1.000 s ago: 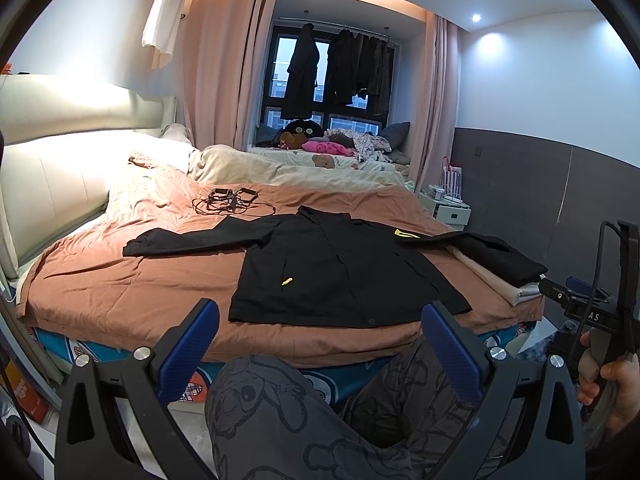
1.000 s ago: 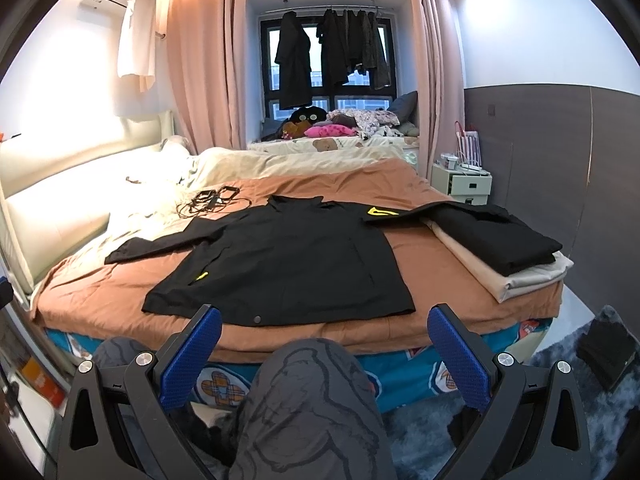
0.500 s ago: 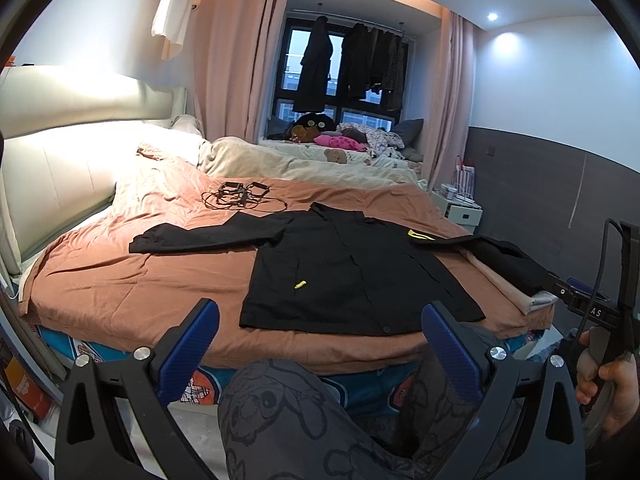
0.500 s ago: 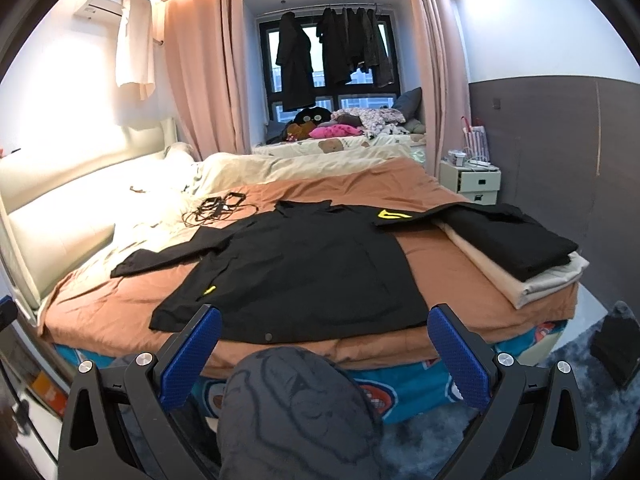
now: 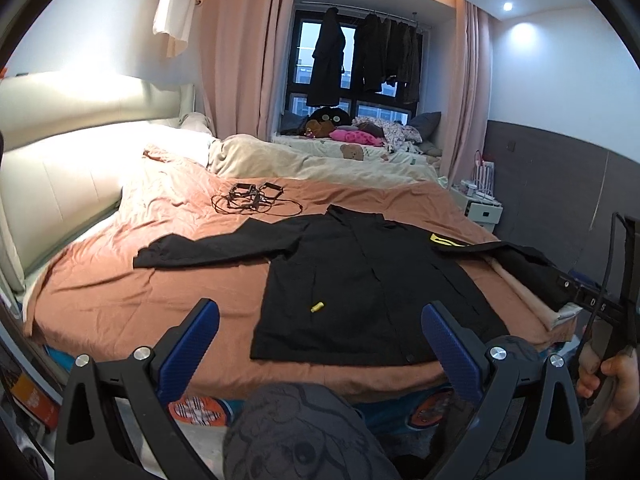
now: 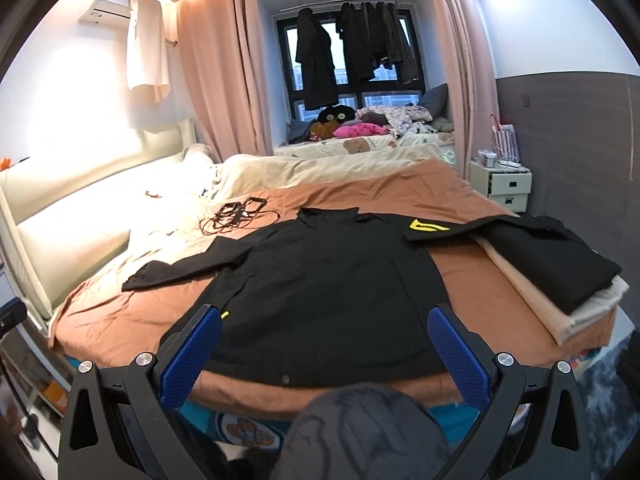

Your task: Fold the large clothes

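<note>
A large black long-sleeved shirt (image 5: 360,280) lies spread flat on the brown bedsheet (image 5: 120,292), collar away from me, hem near the bed's front edge. Its left sleeve stretches out to the left; its right sleeve, with a yellow emblem (image 6: 426,226), lies towards the right. It also shows in the right wrist view (image 6: 332,280). My left gripper (image 5: 320,340) is open and empty, held in front of the hem. My right gripper (image 6: 324,344) is open and empty, just short of the hem. The right gripper's body shows at the right edge of the left wrist view (image 5: 608,304).
A stack of folded black and beige clothes (image 6: 560,276) lies on the bed's right side. A tangle of black cables (image 5: 252,198) lies beyond the shirt. My knee (image 6: 360,432) is low in front. A white nightstand (image 6: 506,184) stands right of the bed.
Both grippers have risen and moved closer to the bed, so the shirt looks larger and lower in both views. Both stay open. The shirt has not moved.
</note>
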`<control>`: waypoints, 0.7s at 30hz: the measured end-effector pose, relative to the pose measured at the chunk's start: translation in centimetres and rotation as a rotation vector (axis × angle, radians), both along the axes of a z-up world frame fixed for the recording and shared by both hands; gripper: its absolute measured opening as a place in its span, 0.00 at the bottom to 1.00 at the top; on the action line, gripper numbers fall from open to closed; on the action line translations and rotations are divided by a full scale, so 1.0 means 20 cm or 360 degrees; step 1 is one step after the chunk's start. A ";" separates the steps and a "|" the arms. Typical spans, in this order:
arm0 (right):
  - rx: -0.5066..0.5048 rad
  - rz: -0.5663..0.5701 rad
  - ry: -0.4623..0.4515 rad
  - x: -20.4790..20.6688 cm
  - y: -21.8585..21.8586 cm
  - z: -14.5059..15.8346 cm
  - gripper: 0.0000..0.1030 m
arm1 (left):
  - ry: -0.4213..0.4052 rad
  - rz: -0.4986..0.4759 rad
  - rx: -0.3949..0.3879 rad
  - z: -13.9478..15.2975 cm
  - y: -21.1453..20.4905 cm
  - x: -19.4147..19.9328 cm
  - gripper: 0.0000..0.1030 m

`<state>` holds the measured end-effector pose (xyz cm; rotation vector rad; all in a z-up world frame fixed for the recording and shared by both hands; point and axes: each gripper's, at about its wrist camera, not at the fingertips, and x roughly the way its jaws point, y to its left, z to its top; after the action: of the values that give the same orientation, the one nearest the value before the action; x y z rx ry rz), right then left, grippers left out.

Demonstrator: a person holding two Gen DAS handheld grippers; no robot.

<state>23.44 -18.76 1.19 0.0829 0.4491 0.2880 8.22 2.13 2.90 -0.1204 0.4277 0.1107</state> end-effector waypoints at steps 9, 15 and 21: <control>0.0017 0.0020 0.0058 0.36 0.10 0.00 1.00 | 0.0086 0.0012 -0.0010 -0.04 0.12 0.34 1.00; 0.0025 0.0040 0.0123 0.56 0.20 -0.05 1.00 | 0.0142 0.0026 -0.0043 -0.09 0.22 0.52 1.00; 0.0041 0.0069 0.0203 0.77 0.32 -0.12 1.00 | 0.0192 0.0095 -0.0102 -0.14 0.40 0.70 1.00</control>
<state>38.75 -12.41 -1.20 0.1169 0.5742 0.3323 22.13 10.21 0.11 -0.1902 0.5486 0.1638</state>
